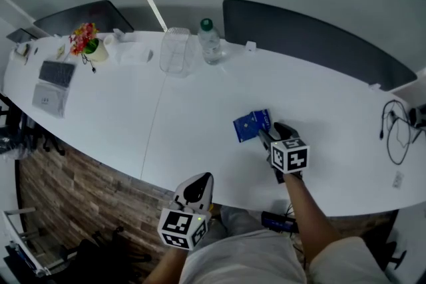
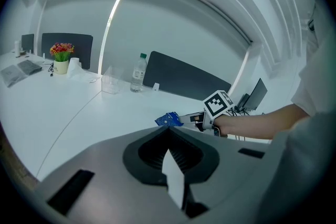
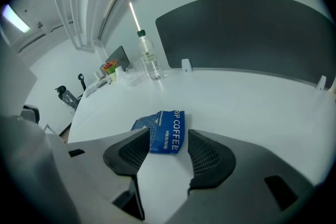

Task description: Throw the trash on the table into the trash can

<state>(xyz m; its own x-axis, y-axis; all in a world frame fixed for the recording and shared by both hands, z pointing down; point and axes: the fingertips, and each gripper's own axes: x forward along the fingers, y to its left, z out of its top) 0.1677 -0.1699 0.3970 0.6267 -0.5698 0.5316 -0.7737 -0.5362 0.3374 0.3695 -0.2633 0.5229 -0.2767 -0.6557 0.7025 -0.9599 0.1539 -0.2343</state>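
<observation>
Hidden/unclear: near corner of blue coffee sachet [image 1: 251,125] is covered by right gripper [image 1: 266,135] in head view. In right gripper view its left edge is masked by one jaw and the print is cut to "RIP COFFEE". Cables [image 1: 394,136] at right end of table [image 1: 200,96] are cut off by frame edge. A white sliver is seen behind tips of left gripper [image 1: 200,184]; not identifiable.

Counts: 1 sachet, 1 bottle [image 1: 210,41], 1 clear container [image 1: 176,51], 1 flower pot [image 1: 86,43], 1 keyboard [image 1: 56,73], 2 grippers.

Sachet is laid flat on table, twd front edge. Right jaws are held apart, sachet's near end betw. tips, pads not pressed on it. Left jaws are closed tip to tip, held off table edge, above person's lap.
</observation>
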